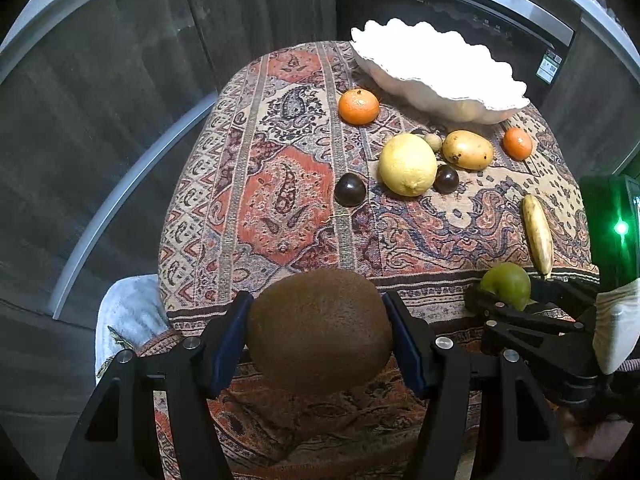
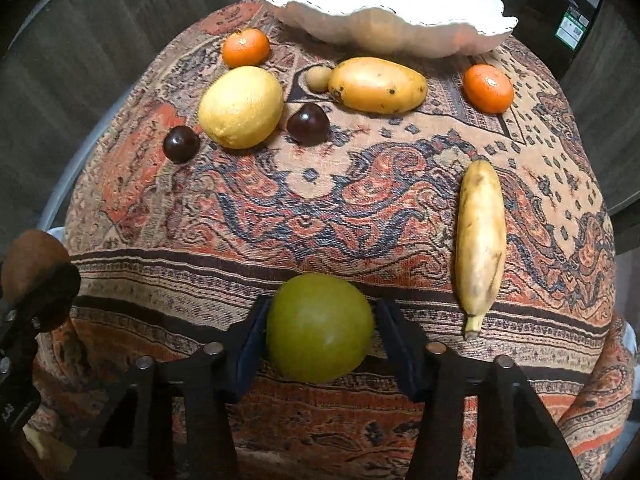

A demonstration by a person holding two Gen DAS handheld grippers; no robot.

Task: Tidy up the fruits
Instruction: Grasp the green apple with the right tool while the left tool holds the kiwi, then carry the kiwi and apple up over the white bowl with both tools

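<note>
White scalloped bowl (image 2: 400, 36) sat at the far edge of the patterned cloth (image 2: 360, 208); I couldn't see inside it. My left claw (image 1: 320, 332) gripped the kiwi (image 1: 319, 330), my right claw (image 2: 320, 330) the green fruit (image 2: 319, 327), both nearest me, well short of the bowl. In front of the bowl: two oranges (image 2: 245, 47) (image 2: 488, 88), two dark plums (image 2: 181, 144) (image 2: 308, 123), one lemon (image 2: 241, 106), one mango (image 2: 378, 85), one banana (image 2: 480, 240), one small tan fruit (image 2: 319, 77).

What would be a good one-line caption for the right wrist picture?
Right gripper holds a green fruit above a patterned cloth scattered with fruit, white bowl beyond.
</note>
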